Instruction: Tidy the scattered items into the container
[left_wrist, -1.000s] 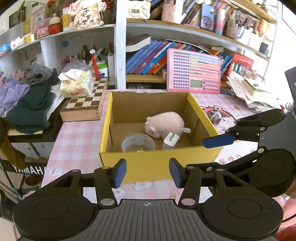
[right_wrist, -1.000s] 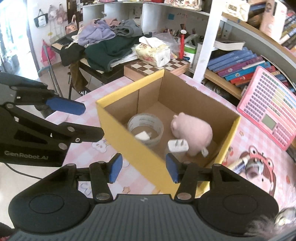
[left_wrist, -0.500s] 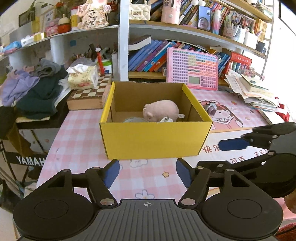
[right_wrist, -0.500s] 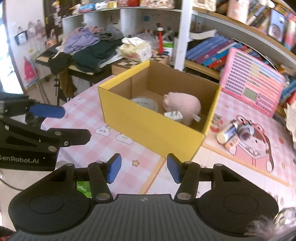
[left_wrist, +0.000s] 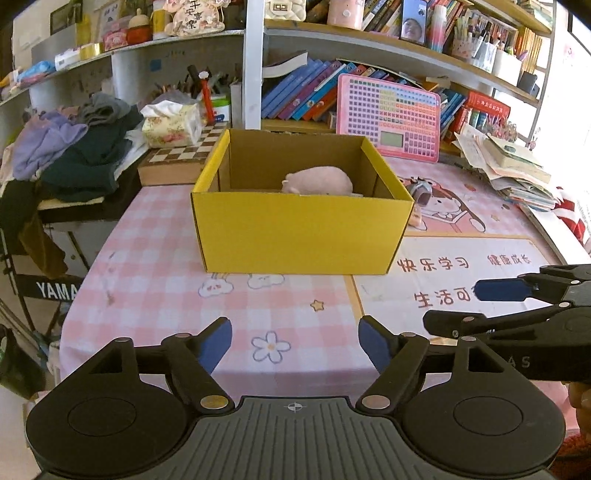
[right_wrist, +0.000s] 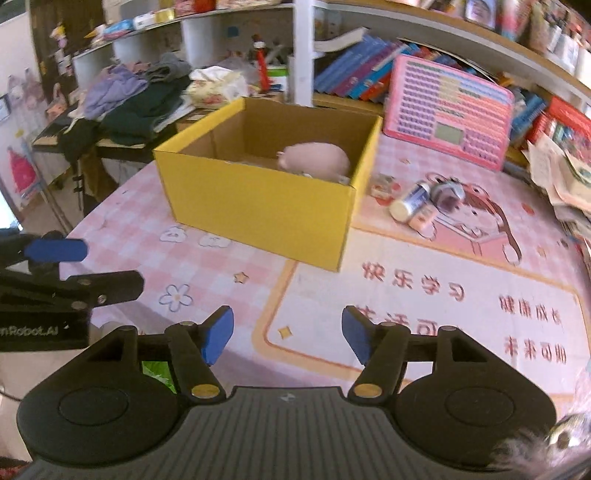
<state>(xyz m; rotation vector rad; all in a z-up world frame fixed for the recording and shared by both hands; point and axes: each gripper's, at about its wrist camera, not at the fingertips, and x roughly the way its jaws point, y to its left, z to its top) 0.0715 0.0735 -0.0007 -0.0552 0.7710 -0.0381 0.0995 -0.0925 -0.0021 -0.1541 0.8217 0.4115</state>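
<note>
Yellow box (right_wrist: 258, 206): stands mid-table, open-topped; pink plush pig (right_wrist: 314, 158) lies inside, toward its right wall.

Loose items: a small tube (right_wrist: 410, 201), a silver round piece (right_wrist: 448, 192) and a pale block (right_wrist: 423, 219) lie together on the mat (right_wrist: 443, 295), just right of the box.

Left gripper (left_wrist: 295, 345): jaws opening, nothing between them, near edge of the table.

Right gripper (right_wrist: 288, 334): jaws opening, empty, over the mat.

Step in hand, by judgement: between placements, both tools free. Next move likely calls for the right gripper to reach far-right to the cluster and close on one piece.
</note>
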